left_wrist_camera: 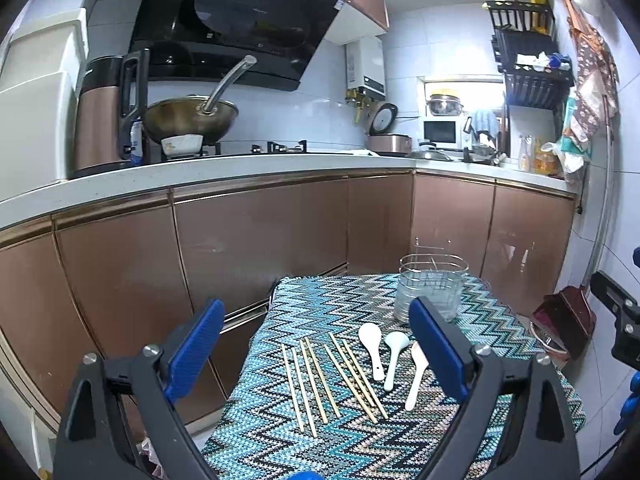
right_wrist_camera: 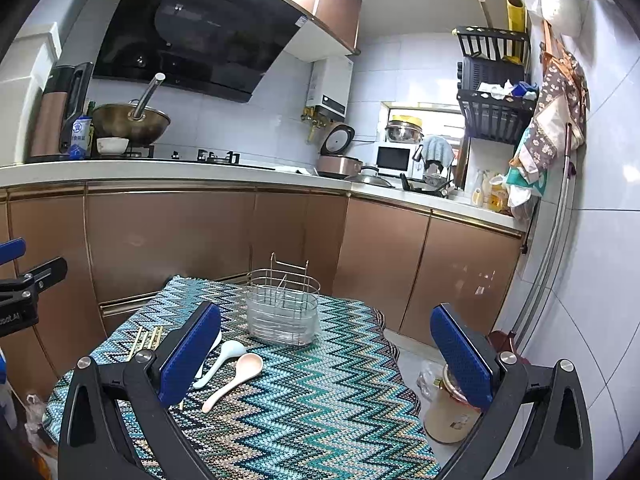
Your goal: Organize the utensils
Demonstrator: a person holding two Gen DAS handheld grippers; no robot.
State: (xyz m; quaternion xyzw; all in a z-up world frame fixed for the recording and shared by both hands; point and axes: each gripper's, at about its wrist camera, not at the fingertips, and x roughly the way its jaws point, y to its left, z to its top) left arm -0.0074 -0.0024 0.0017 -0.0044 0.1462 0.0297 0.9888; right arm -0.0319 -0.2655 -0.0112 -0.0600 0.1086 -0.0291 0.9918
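Clearly our left gripper (left_wrist_camera: pixel 316 356) and right gripper (right_wrist_camera: pixel 326 354) hang spread and empty; chopsticks (left_wrist_camera: pixel 332 380) and spoons (left_wrist_camera: pixel 394 354) lie before the wire caddy (right_wrist_camera: pixel 283 306), where thin sticks may roll or scatter.

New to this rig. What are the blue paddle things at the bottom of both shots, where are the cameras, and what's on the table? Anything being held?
No robot here: a person carries a two-finger gripper in each hand, and each gripper has a fisheye camera looking forward along its fingers. The blue paddles are the finger pads. One picture looks out from the left gripper, the other from the right gripper.

Both are open and hold nothing.

On the zigzag tablecloth lie several wooden chopsticks side by side, then three spoons: a white one, a pale blue one and a pinkish one. Behind them stands a wire utensil caddy, with no utensils in it that I can make out.
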